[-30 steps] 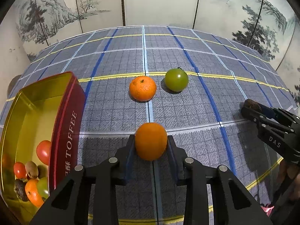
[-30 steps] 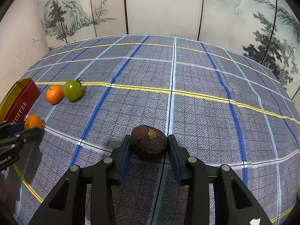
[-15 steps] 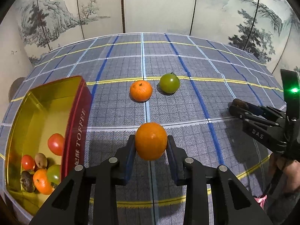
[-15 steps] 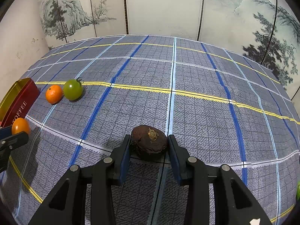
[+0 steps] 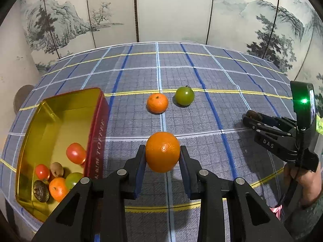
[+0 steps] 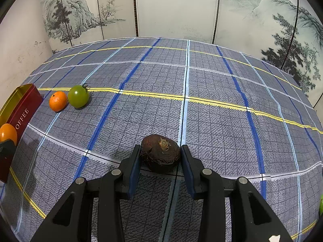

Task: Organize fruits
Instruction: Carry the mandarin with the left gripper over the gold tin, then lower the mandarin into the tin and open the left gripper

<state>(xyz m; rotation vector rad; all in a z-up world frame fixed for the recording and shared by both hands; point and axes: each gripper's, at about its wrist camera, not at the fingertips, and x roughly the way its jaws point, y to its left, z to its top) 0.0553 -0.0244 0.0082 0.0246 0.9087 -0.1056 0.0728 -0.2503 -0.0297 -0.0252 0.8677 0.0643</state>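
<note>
My left gripper point(image 5: 162, 154) is shut on an orange point(image 5: 162, 154) and holds it above the checked cloth, just right of the red and gold toffee tin point(image 5: 96, 133). Several fruits lie in the tin's near corner. My right gripper point(image 6: 160, 154) is shut on a dark brown wrinkled fruit point(image 6: 160, 153) that sits low over the cloth; it also shows in the left wrist view as the right gripper point(image 5: 252, 119). A small orange point(image 5: 157, 103) and a green tomato point(image 5: 184, 96) lie side by side on the cloth farther back.
The table is covered by a grey-blue checked cloth point(image 6: 201, 100) and backed by a painted folding screen point(image 6: 171, 10). The tin point(image 6: 22, 109) stands at the table's left edge. A person's hand point(image 5: 308, 183) grips the right tool. A green object point(image 6: 321, 203) peeks in at the right edge.
My left gripper has risen and drawn back with the orange, so more of the tin and its fruits shows. The right gripper and its brown fruit have not moved.
</note>
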